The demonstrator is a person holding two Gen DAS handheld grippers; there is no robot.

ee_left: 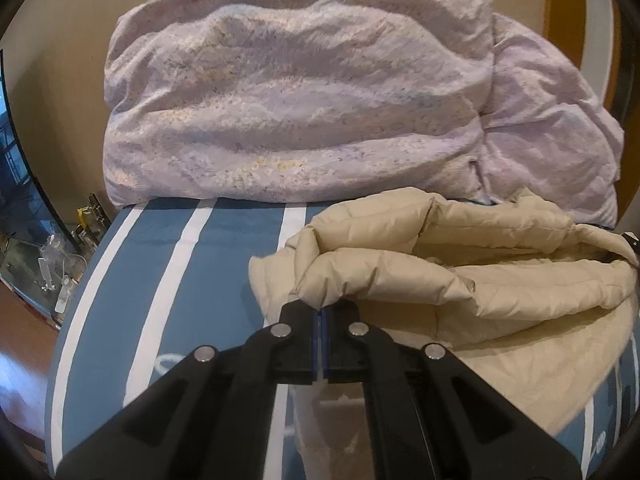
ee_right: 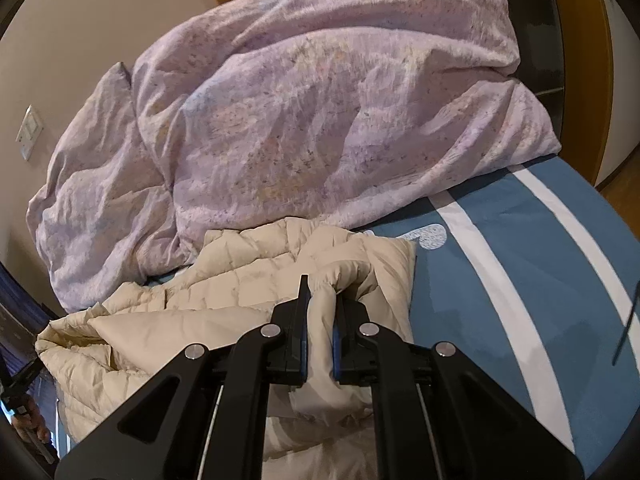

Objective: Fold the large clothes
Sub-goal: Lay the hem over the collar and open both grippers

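On the blue bed sheet (ee_left: 224, 248) with its white stripes lies a cream quilted jacket (ee_left: 500, 280), rumpled and partly doubled over, just in front of a bulky lilac duvet (ee_left: 296, 100) heaped against the wall. The left gripper (ee_left: 320, 306) slants downward toward the bed, its two black fingers pressed nearly flat together on a puffy edge of the jacket — the fabric bulges out just beyond the tips, pinched thin between the blue pads. The right gripper (ee_right: 322, 304) also tilts down, a little less steeply, and its fingers are clamped on a thicker bunch of the same jacket (ee_right: 240, 280); a fold of cream cloth fills the narrow gap between them and hangs below. In the right wrist view the jacket spreads to the left of the gripper, touching the duvet (ee_right: 300, 120) behind it, while bare striped sheet (ee_right: 500, 260) runs off to the right. A wall switch (ee_right: 29, 132) shows on the beige wall at far left.
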